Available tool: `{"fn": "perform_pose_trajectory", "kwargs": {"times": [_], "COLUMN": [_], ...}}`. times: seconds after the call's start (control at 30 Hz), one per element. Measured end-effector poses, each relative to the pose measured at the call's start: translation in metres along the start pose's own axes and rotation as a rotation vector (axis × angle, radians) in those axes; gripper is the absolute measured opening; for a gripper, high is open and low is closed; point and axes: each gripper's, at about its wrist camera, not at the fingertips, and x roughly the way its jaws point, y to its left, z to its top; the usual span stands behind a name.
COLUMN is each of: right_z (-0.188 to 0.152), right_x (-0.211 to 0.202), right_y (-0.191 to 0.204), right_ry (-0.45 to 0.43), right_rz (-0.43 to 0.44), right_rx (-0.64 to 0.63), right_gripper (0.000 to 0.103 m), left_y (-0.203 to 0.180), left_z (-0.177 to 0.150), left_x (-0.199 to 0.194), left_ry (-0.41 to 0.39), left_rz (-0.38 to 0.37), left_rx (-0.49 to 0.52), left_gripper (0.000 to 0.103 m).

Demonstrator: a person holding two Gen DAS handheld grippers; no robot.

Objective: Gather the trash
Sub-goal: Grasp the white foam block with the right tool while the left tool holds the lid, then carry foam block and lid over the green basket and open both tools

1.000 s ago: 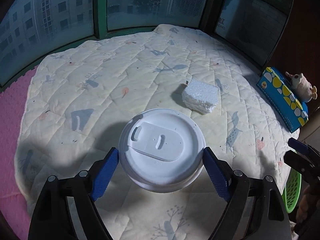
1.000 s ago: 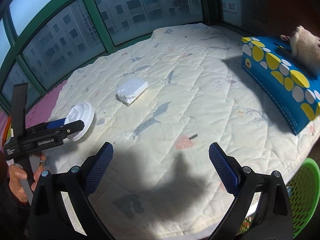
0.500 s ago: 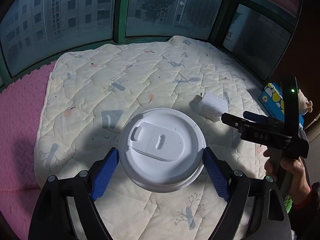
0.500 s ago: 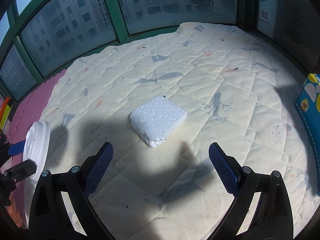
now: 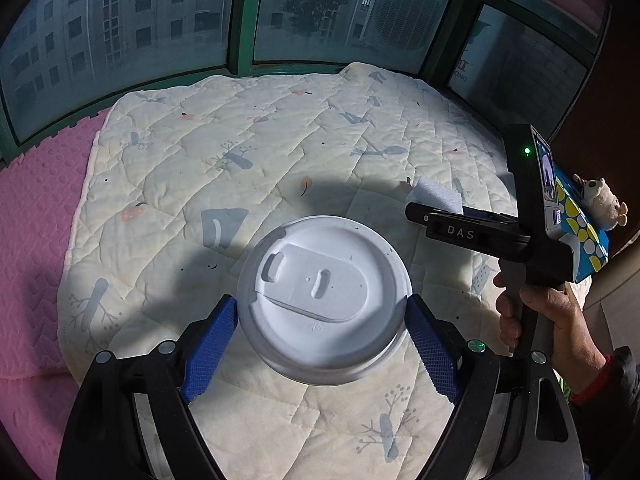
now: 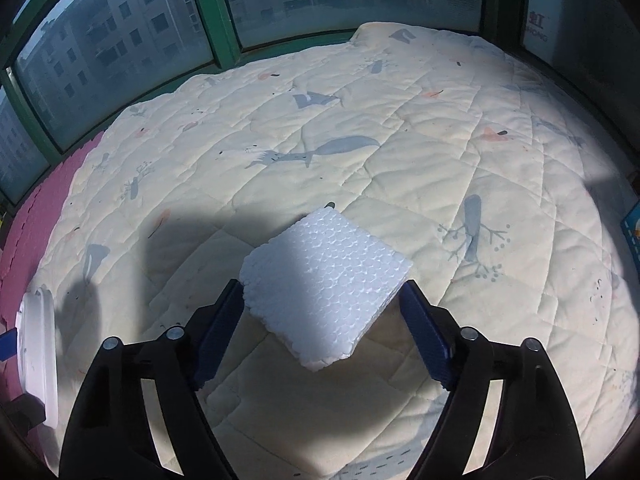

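A white lidded cup (image 5: pixel 320 292) sits between the blue pads of my left gripper (image 5: pixel 320 308), which is shut on its sides and holds it above the quilt (image 5: pixel 240 152). The cup's lid (image 6: pixel 38 360) also shows at the left edge of the right wrist view. A white foam block (image 6: pixel 326 280) lies on the quilt (image 6: pixel 360 120). My right gripper (image 6: pixel 322 292) straddles it, its jaws closing, and the pads meet the block's left and right corners. In the left wrist view, the right gripper (image 5: pixel 448 220) reaches over the foam block (image 5: pixel 436 196), held by a hand (image 5: pixel 540 312).
A blue tissue box with yellow dots (image 5: pixel 580 236) carries a small plush toy (image 5: pixel 600 200) at the quilt's right edge. A pink foam mat (image 5: pixel 32 240) borders the quilt on the left. Green-framed windows (image 6: pixel 224 28) run along the far side.
The right gripper swept left and down from the bare quilt to the foam block, and its jaws narrowed around it. The left gripper still holds the cup, nearly still.
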Motion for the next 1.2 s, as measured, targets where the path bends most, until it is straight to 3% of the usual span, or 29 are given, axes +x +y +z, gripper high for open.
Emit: {"fn": "perform_pose_trajectory", "kwargs": {"times": [0.37,0.83,1.2], "right_z": [-0.021,-0.113,-0.182], "right_x": [-0.056,-0.158,-0.22], "right_y": [-0.001,-0.022,-0.072], "right_ry": [-0.061,-0.123,-0.156], "right_rz": [-0.027,-0.081,-0.152], "right_rx": [-0.024,-0.002,0.137], "right_gripper": [0.071,0.071,0.071], "left_y": [-0.013,-0.082,-0.152], "left_z": [-0.007,-0.044,-0.07], "left_x": [-0.014,-0.039,-0.048], "left_ry": [-0.017,-0.022,-0.004], "left_rz": [-0.012,-0.086,-0.169], "left_rx": [0.001,0.07,0.169], "left_gripper": [0.082,0.082,0.082]}}
